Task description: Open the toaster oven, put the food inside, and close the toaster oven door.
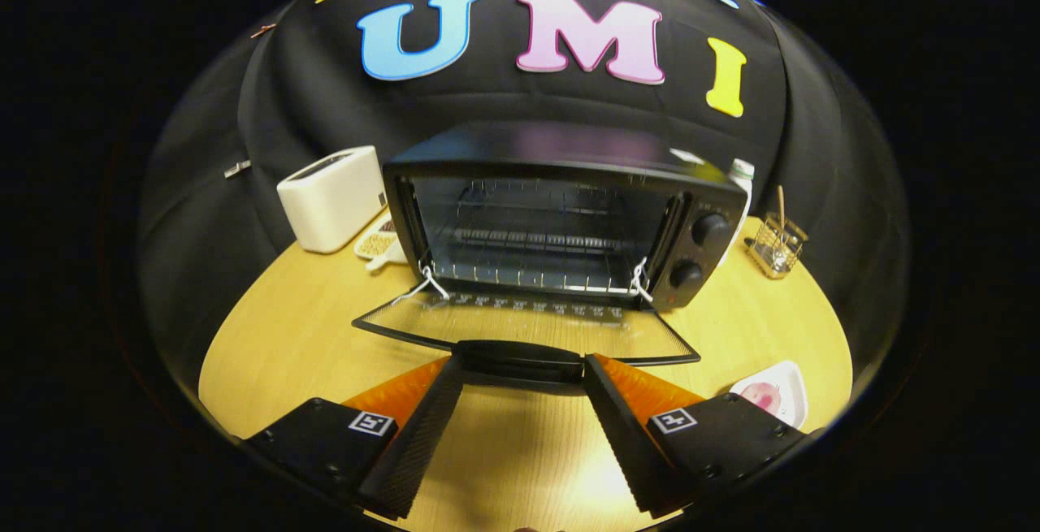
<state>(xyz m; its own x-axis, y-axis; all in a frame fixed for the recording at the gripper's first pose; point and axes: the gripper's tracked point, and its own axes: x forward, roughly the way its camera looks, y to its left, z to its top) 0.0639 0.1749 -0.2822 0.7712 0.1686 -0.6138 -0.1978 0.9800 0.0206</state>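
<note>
Here the gripper (522,369) has its 2 fingers spread apart, their tips flanking the dark handle (520,357) of the toaster oven (561,215) door (528,325); whether they touch it cannot be told. The glass door lies folded down flat just ahead of the fingers, exposing the wire rack (536,240) inside, with 2 knobs (709,229) to the right. The food (762,394) sits on a small white dish (792,378) beside the right finger, and a white toaster (333,199) stands beyond the left finger on the wooden table (284,337).

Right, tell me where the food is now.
The food sits on a small white plate on the table, beside the gripper, to the right of its fingers and short of the oven's open door.
</note>
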